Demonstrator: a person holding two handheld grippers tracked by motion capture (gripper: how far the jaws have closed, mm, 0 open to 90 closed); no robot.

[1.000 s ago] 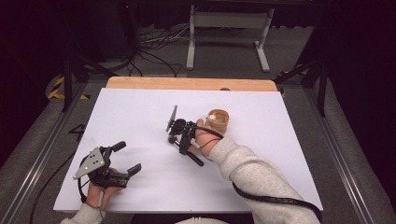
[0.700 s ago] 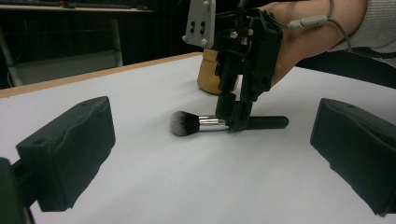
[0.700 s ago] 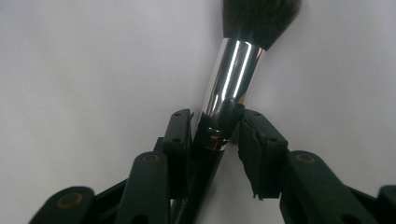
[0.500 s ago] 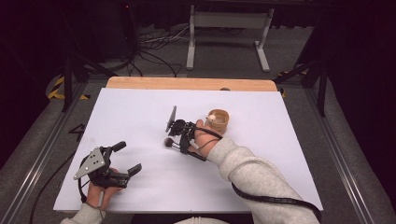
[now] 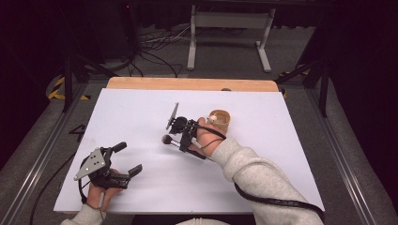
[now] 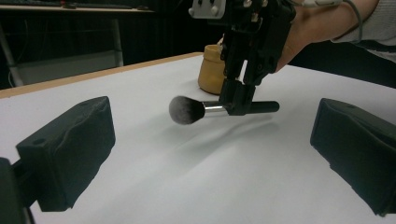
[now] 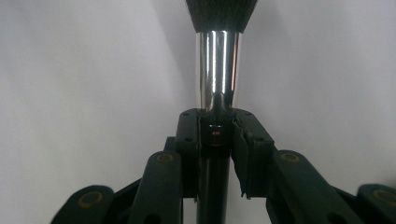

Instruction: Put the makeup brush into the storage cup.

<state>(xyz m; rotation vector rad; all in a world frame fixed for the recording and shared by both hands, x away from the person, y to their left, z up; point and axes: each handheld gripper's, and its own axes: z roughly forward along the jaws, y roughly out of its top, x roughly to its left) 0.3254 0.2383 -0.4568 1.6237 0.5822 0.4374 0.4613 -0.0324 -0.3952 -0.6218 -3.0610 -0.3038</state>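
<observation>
Your right hand-held gripper [image 5: 184, 136] is clamped on the makeup brush [image 6: 219, 108], pads pinching the black handle just behind the shiny metal ferrule, and the jaws have just been closing onto it. So I'd call the grab done and the lift barely started: in the left gripper view the brush hangs just clear of the worktop [image 5: 281, 154], shadow underneath.

It sits near the middle of the worktop, a bit toward the far edge, with the little wooden cup [image 5: 219, 120] just beside your right hand, toward the right edge.

The long axis is level, roughly along the far edge, with the bristle head aimed at the left edge and the handle end toward the cup.

Your left hand-held gripper [image 5: 123, 161] is parked near the front left corner, jaws apart, holding nothing.

Next move, if the cup's the target: you'd need to raise it, swing it over the cup and tip it upright.
</observation>
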